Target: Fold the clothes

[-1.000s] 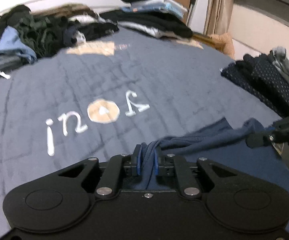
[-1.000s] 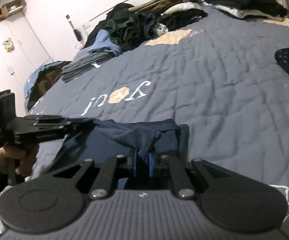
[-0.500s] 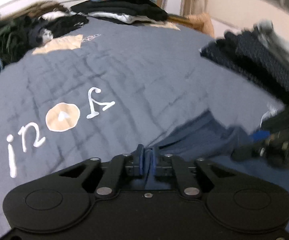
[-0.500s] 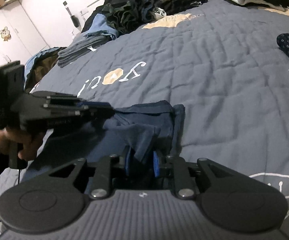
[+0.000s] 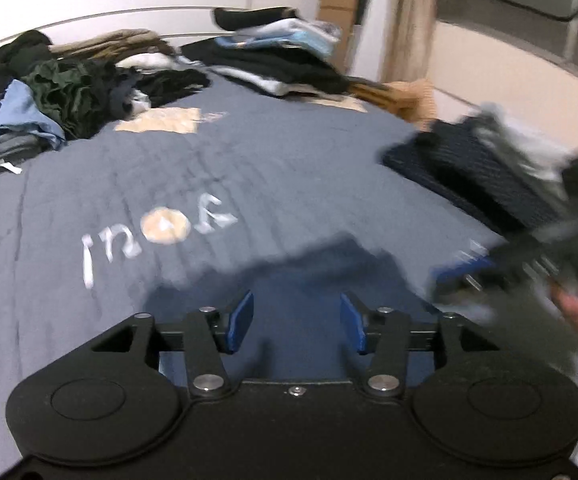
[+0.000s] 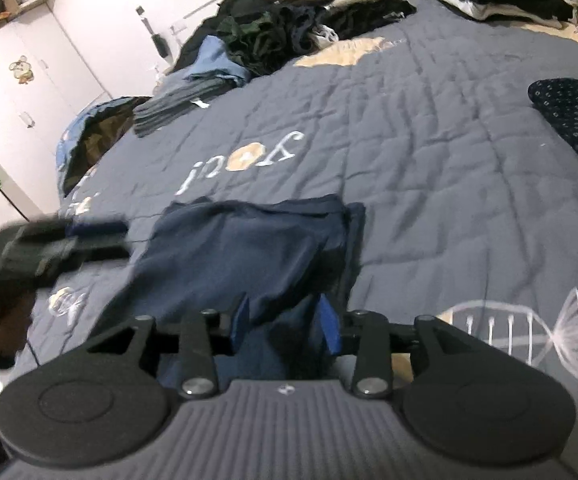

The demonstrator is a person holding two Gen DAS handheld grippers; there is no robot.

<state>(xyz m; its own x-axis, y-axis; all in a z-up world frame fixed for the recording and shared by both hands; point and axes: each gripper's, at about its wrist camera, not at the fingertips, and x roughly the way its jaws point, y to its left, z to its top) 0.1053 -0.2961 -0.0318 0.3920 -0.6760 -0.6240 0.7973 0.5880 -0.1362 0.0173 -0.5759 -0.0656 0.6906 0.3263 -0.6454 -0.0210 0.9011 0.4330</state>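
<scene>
- A navy garment (image 6: 245,252) lies flattened on a grey-blue quilt (image 6: 429,152), in the lower centre of the right wrist frame. It looks doubled over, with layered edges at its right side.
- Its long axis runs from the bottom of that frame up toward the quilt's lettering.
- The right gripper (image 6: 285,326) sits at the garment's near edge, blue fingers spread apart with cloth lying between them, not pinched.
- The left gripper (image 5: 297,322) is also wide open and holds nothing; navy cloth fills the frame just ahead of it.
- In the right wrist view the left gripper appears blurred at the garment's left edge, so the right gripper is nearer.
- Piles of clothes (image 6: 273,36) sit across the upper part of the frame, well apart.
</scene>
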